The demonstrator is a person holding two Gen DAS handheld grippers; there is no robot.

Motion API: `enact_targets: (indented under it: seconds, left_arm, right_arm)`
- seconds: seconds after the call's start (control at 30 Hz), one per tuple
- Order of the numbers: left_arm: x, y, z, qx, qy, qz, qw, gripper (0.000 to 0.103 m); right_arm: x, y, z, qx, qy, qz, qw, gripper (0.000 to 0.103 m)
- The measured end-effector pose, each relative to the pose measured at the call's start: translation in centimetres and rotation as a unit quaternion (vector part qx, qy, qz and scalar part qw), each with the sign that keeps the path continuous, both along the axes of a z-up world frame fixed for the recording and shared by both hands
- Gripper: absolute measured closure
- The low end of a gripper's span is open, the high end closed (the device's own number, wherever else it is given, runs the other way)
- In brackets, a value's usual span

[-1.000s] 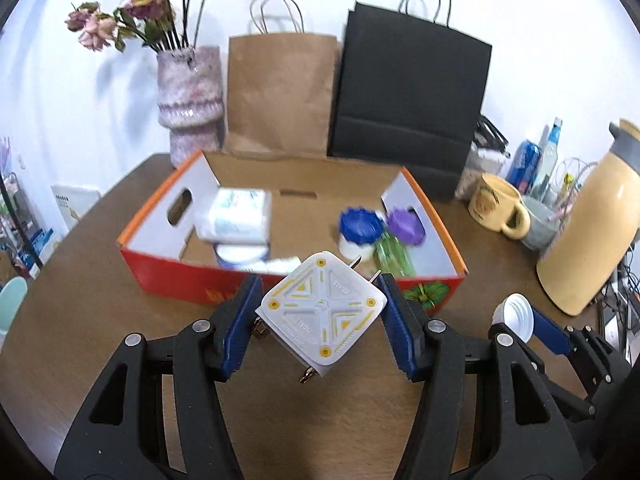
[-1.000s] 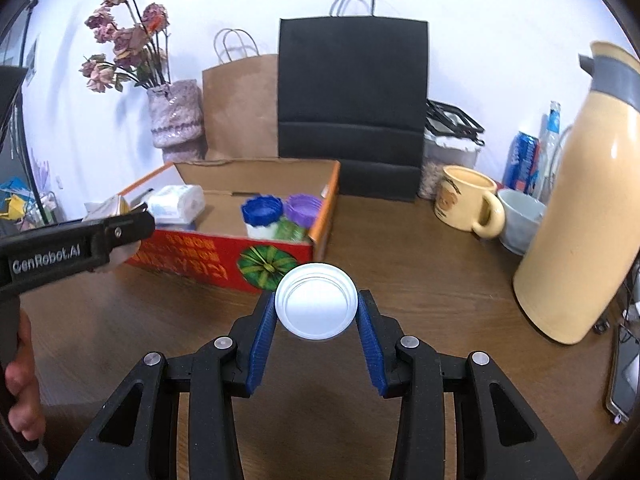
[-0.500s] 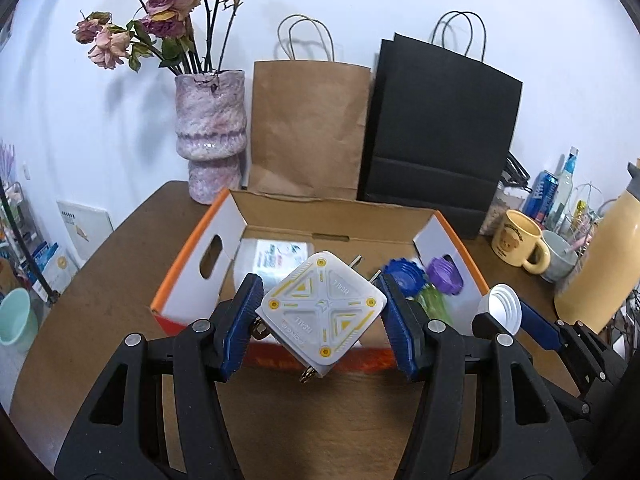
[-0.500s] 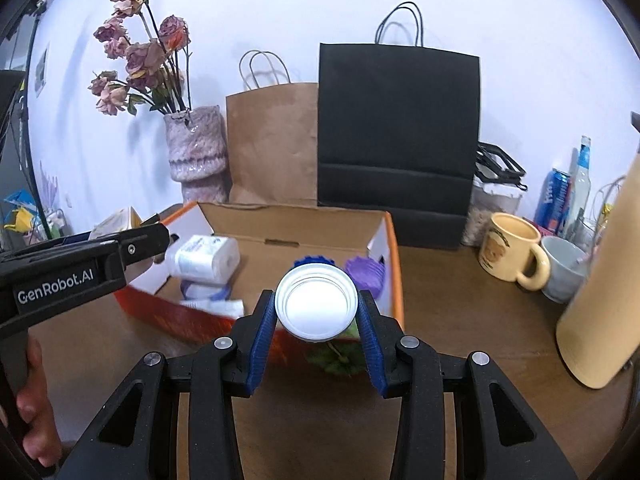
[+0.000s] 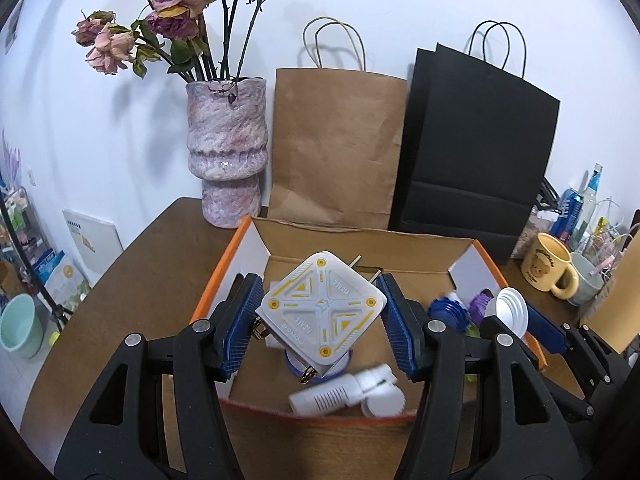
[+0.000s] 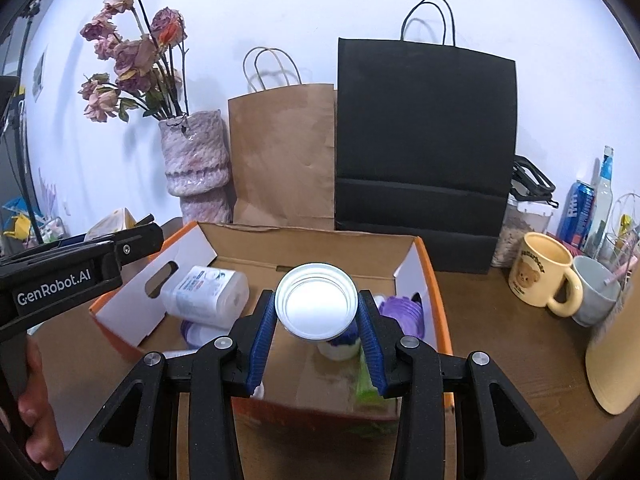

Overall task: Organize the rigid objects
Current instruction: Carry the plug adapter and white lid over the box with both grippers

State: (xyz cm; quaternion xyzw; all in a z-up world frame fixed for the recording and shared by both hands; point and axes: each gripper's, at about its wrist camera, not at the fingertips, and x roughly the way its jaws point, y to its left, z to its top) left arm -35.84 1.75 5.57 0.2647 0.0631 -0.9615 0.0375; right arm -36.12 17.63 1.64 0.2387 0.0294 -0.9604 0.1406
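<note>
left hand-held gripper (image 5: pixel 320 322) clamped on a load, pointing forward; right hand-held gripper (image 6: pixel 317 312) likewise — side by side

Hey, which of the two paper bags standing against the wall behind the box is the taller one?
The black paper bag, on the right, is taller; its top edge sits clearly higher than that of the brown paper bag beside it. Both stand behind the cardboard box.

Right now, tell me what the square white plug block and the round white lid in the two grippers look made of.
Square white plug block with yellow markings, clamped in the left hand-held gripper: likely hard moulded plastic, matte, with crisp raised panels and metal prongs. Round white lid in the right hand-held gripper: probably smooth plastic, slightly glossy, with concentric moulded rings.
</note>
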Motion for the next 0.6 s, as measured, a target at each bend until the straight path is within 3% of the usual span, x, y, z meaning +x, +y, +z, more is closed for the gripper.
enact_targets:
  seconds: [0.6]
  left_arm:
    - [-5.1,-0.5,-2.1,-0.034,-0.018,-0.001,0.9993,0.048]
  right_arm:
    - [-5.1,-1.5,-1.4,0.026,-0.016,0.003,1.0,0.058]
